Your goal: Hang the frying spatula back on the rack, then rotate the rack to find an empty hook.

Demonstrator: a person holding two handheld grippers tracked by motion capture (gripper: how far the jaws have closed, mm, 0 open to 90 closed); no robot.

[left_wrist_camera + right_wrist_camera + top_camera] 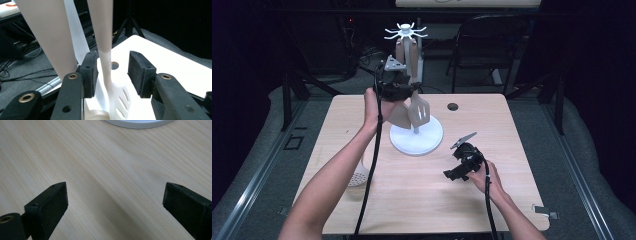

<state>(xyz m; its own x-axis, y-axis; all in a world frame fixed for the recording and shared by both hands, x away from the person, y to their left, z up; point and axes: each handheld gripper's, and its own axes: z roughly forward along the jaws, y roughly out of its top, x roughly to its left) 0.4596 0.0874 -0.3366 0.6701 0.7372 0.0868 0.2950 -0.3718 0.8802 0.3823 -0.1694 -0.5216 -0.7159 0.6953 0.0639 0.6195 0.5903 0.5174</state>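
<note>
White slotted spatula [117, 96] hangs from the utensil rack [406, 34], its handle [103, 37] running straight up between the jaws of the left tool [112, 73]. Jaws part open; near pad [90, 73] just beside the handle, far pad [140, 72] clearly apart from it, so nothing is gripped. A second utensil, tan, hangs just beyond the near jaw. In the high view the left tool [394, 85] is up at the rack post, above the rack's round white base [417, 137], spatula blade [419, 111] below it.

Right tool [115, 202] sits low over the table [100, 170], jaws wide apart, nothing between them, base edge ahead of it. In the high view the right tool [464, 160] rests on the table, well apart from the rack. A skimmer [358, 176] lies flat on the table, under the left forearm.

Risks, judged: pulling the left tool away sideways could catch the handle with the near pad, swing the spatula, and knock it off its hook or into the tan utensil beside it. Whether the spatula's handle end sits fully on a hook can't be told; if half on, a slight nudge drops it onto the base. The cable trailing from the left tool could drag the skimmer off the table edge.
</note>
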